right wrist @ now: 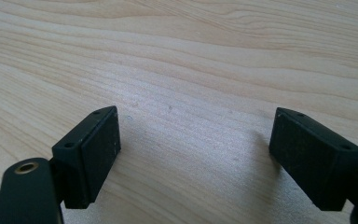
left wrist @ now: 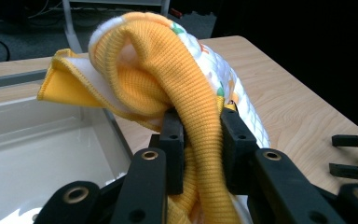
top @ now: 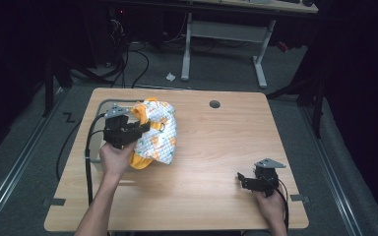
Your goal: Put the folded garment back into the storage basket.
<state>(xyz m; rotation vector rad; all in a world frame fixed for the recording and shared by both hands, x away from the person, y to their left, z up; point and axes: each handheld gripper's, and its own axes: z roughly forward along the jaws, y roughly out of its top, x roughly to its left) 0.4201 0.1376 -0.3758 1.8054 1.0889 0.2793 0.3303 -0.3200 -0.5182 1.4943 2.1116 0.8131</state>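
Note:
A small garment [top: 155, 132], white with orange prints and orange knit trim, hangs bunched over the left part of the wooden table [top: 216, 142]. My left gripper [top: 145, 126] is shut on its orange ribbed band [left wrist: 200, 140], which is pinched between both pads, with the garment [left wrist: 168, 70] lifted above the table. Beside and below it sits a pale grey bin [left wrist: 37, 149], seen in the high view as the bin [top: 98, 140] at the table's left edge. My right gripper [top: 243, 179] rests low near the table's front right with its jaws wide apart; its pads [right wrist: 98, 149] have bare wood between them.
A round cable hole [top: 214, 104] lies at the table's back centre. A white desk frame [top: 224, 34] stands on the floor behind, with cables on the dark floor to the left. The other gripper's jaws [left wrist: 354, 156] appear at the right edge of the left gripper view.

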